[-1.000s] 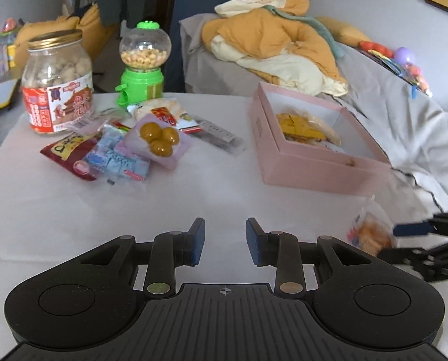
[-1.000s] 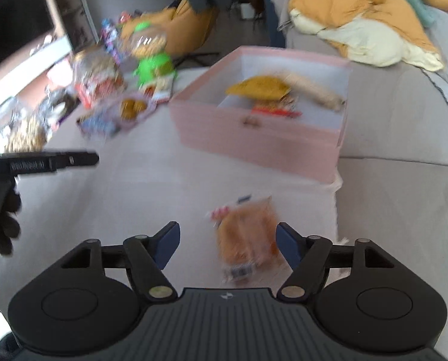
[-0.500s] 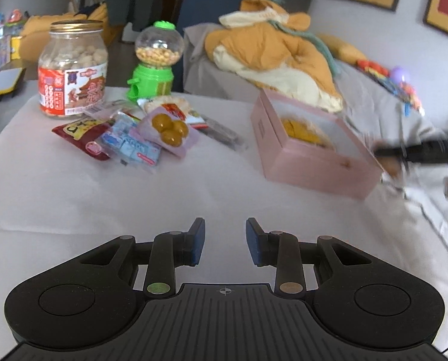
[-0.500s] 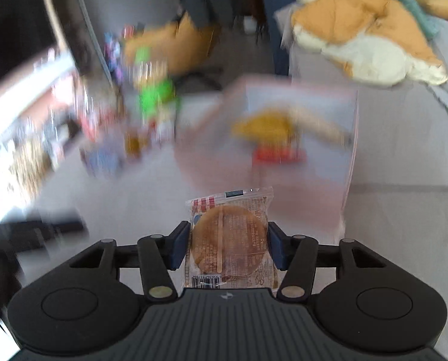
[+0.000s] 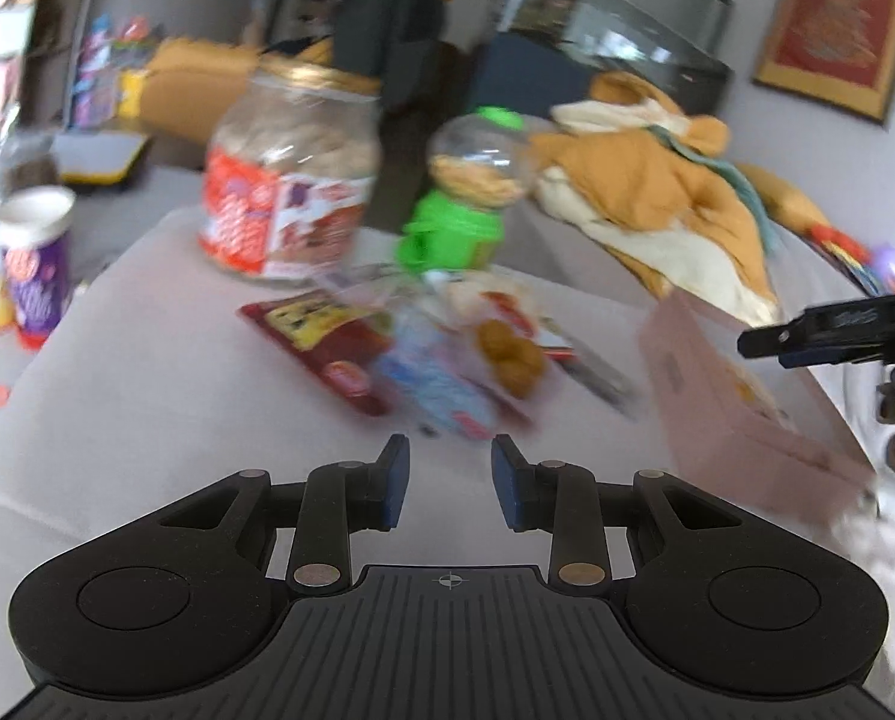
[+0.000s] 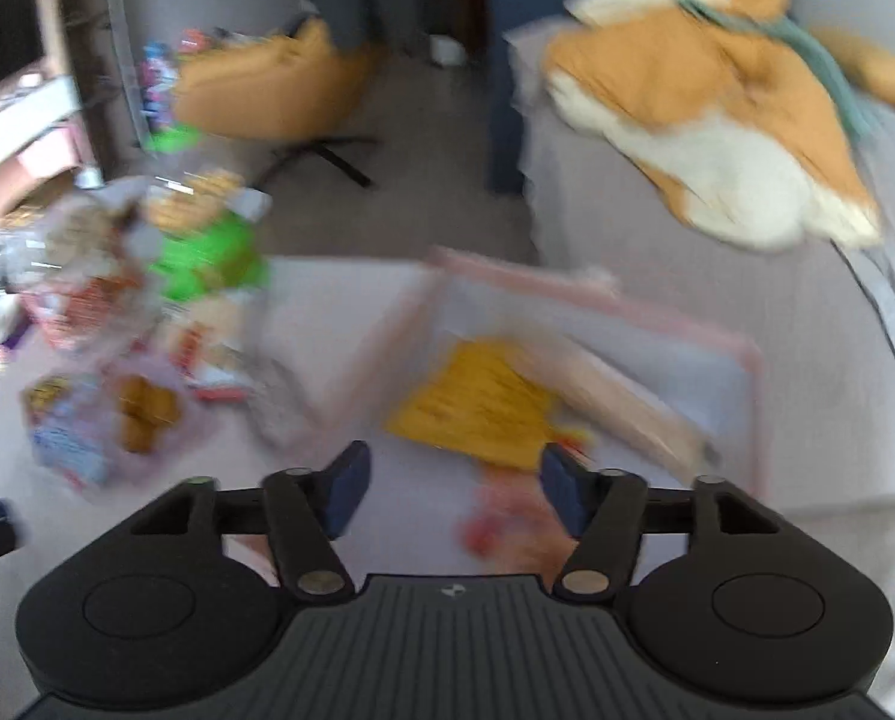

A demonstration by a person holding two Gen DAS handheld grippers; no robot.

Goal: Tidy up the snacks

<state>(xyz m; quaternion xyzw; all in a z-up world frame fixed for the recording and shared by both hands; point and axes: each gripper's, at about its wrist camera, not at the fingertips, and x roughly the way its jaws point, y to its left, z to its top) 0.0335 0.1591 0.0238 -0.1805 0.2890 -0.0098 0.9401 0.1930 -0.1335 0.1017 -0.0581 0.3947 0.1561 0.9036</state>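
Now | right gripper (image 6: 453,489) jaws opening | snack packet (image 6: 510,519) loose between them, over pink box (image 6: 753,396)

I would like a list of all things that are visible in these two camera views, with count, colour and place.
jar: 1, clear with red label, far left on table
dispenser: 1, green with clear globe, beside jar
snack packets: several, red, blue, clear, loose pile before jar
box: 1, pink, open, right on table
yellow packet: 1, inside box
wrapped cake: 1, orange, blurred, inside box
blanket: 1, orange and cream, behind table
purple cup: 1, far left
left gripper: 1, black, open, empty
right gripper: 1, black, opening over box
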